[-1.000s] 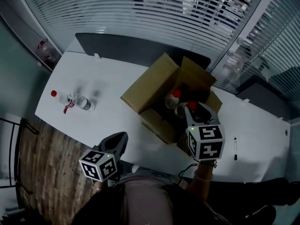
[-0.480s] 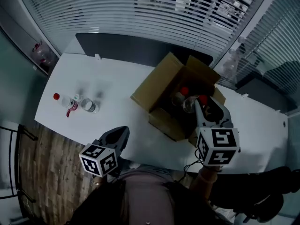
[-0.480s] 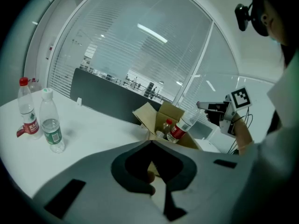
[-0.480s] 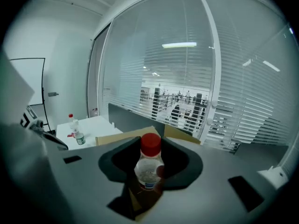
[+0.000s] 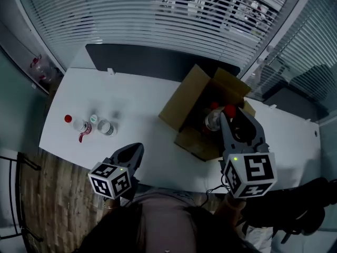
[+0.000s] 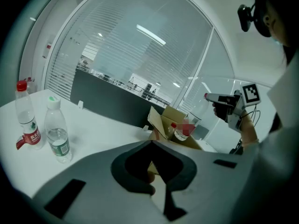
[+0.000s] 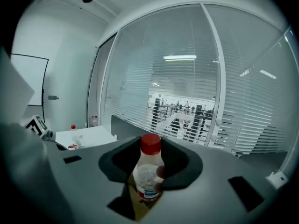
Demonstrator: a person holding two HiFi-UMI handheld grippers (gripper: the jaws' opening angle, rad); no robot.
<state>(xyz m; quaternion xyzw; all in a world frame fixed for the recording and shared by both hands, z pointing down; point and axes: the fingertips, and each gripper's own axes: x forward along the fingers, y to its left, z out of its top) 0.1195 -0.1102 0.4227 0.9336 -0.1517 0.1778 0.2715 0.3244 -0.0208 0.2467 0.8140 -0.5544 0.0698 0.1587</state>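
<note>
Red-cap bottle: thin clear plastic, likely light, slick, dents easily. Right gripper clamps body below shoulder, over cardboard box. Left gripper closed, empty.

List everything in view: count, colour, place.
table: one, white, under the rest.
box: one, brown cardboard, flaps open, on the table's right half.
boxed bottle: one, clear with a red cap, upright inside the box.
held bottle: one, clear with a red cap, between the right gripper's jaws, over the box.
red-label bottle: one, clear with a red cap, at the table's left end.
green-label bottle: one, clear with a pale cap, beside the red-label bottle.
panel: one, dark, along the table's far edge.
blinds: white slats, on the glass wall beyond.
floor: wood planks, left of the table.
left gripper: grey, jaws together, empty, at the table's near edge.
right gripper: grey, clamped on the held bottle.
</note>
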